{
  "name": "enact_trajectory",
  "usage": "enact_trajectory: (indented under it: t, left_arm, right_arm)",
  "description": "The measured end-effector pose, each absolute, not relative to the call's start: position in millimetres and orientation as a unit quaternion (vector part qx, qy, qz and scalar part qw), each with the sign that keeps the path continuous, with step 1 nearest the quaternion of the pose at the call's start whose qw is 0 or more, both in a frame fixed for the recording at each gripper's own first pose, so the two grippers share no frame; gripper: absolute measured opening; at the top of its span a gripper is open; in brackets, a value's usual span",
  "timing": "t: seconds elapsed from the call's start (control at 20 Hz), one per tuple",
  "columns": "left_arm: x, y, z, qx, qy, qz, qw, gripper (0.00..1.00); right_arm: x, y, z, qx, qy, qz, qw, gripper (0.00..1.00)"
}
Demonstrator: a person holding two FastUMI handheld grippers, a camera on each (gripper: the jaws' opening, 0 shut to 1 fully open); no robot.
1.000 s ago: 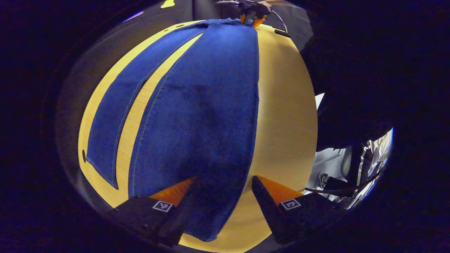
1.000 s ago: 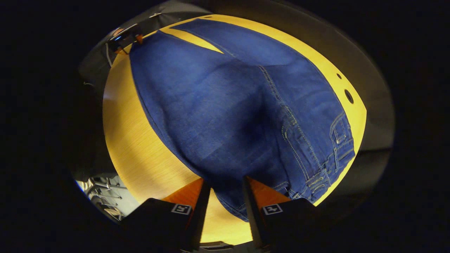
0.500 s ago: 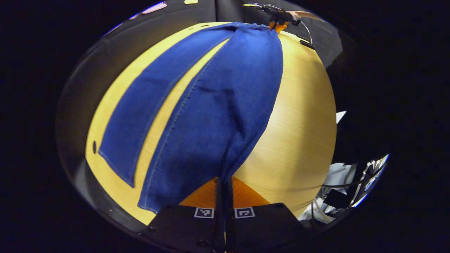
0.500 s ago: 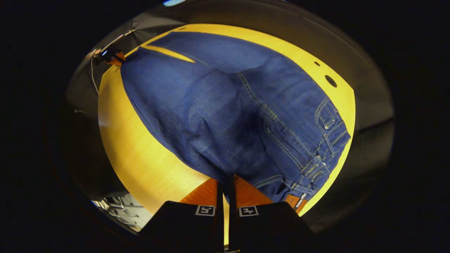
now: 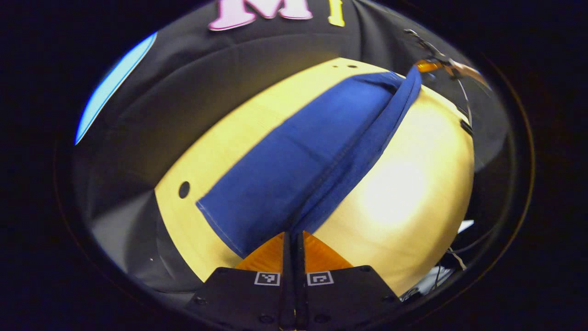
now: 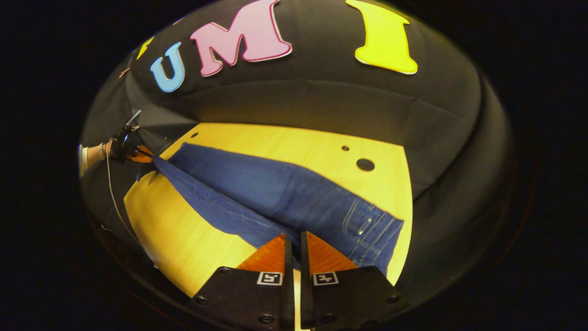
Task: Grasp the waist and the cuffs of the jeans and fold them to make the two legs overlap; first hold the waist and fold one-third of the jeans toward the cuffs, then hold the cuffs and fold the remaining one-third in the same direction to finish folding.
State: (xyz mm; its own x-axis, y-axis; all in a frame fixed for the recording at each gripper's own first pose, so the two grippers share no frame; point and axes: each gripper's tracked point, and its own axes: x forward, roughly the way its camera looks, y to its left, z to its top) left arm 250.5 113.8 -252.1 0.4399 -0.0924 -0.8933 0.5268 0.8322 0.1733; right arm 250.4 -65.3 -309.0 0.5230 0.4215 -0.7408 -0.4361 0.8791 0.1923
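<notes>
The blue jeans [image 5: 294,156] lie lengthwise on the pale wooden table [image 5: 404,197]. My left gripper [image 5: 292,234] is shut on the cuff of the near leg and holds it raised. In the right gripper view my right gripper [image 6: 294,236] is shut on the near waist corner of the jeans [image 6: 285,193], also lifted. The raised leg stretches taut between both grippers, above the other leg lying flat. The belt loops and waistband [image 6: 367,225] rest on the table to the right of my right fingers. Each view has the other gripper at the far end, the right gripper [image 5: 429,65] and the left gripper [image 6: 138,154].
The table [image 6: 183,230] has round holes near its far edge: a hole [image 5: 184,189] beside the flat cuff and a larger hole [image 6: 365,164] past the waist. The black cloth wall stands close behind. A hand [image 6: 92,154] holds the far gripper.
Both grippers closed on the jeans, then lifted the near leg and waist edge and swung them toward the far leg. The cameras have tilted up toward the wall.
</notes>
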Motion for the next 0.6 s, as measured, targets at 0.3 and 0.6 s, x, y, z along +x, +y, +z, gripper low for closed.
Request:
enact_trajectory:
  t: [0.3,0.6]
  left_arm:
    - [343,121,-295,0.250,0.503,-0.103,0.821,0.11]
    - [359,83,-310,0.143,0.465,-0.050,0.872,1.00]
  right_arm:
    - [341,-59,-374,0.015,0.431,0.133,0.892,0.09]
    - [358,-15,-412,0.104,0.458,0.103,0.877,0.67]
